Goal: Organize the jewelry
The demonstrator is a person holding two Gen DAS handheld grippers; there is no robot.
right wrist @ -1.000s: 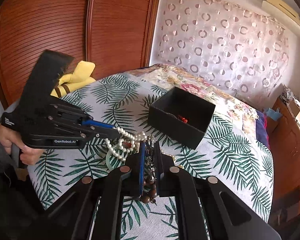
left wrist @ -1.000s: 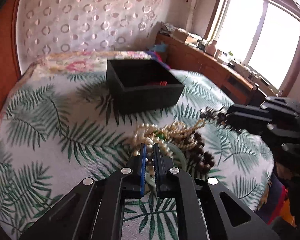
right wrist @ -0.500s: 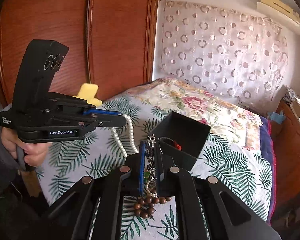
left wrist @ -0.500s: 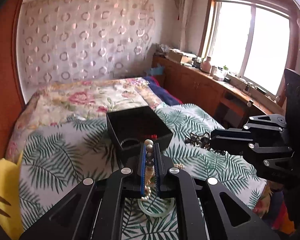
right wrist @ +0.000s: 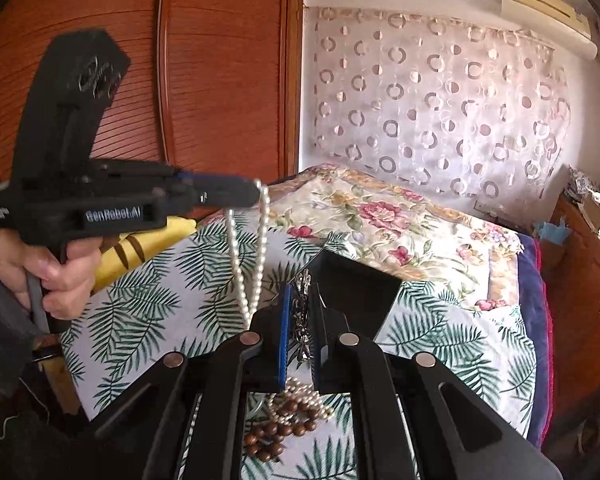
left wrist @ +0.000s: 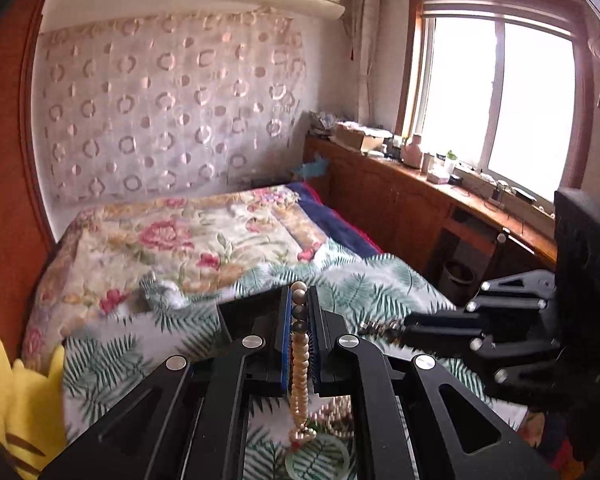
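My left gripper (left wrist: 299,300) is shut on a pearl necklace (left wrist: 300,364), held high above the bed; its strand hangs down in the right wrist view (right wrist: 256,264). My right gripper (right wrist: 300,300) is shut on a dark metal chain piece (right wrist: 302,320), also lifted. The black jewelry box (right wrist: 356,292) sits on the leaf-print bedspread just beyond the right gripper; in the left wrist view it is mostly hidden behind my fingers. Brown wooden beads (right wrist: 276,432), more pearls and a green bangle (left wrist: 318,460) lie on the bed below.
A yellow plush toy (left wrist: 16,412) lies at the bed's left edge. A floral blanket (left wrist: 188,236) covers the far bed. A wooden cabinet (left wrist: 420,208) runs under the window at right; a wooden wardrobe (right wrist: 200,80) stands behind the left gripper.
Both grippers rose from the jewelry pile, lifting the pearl necklace and the chain piece high above the bed. The box now lies lower in both views.
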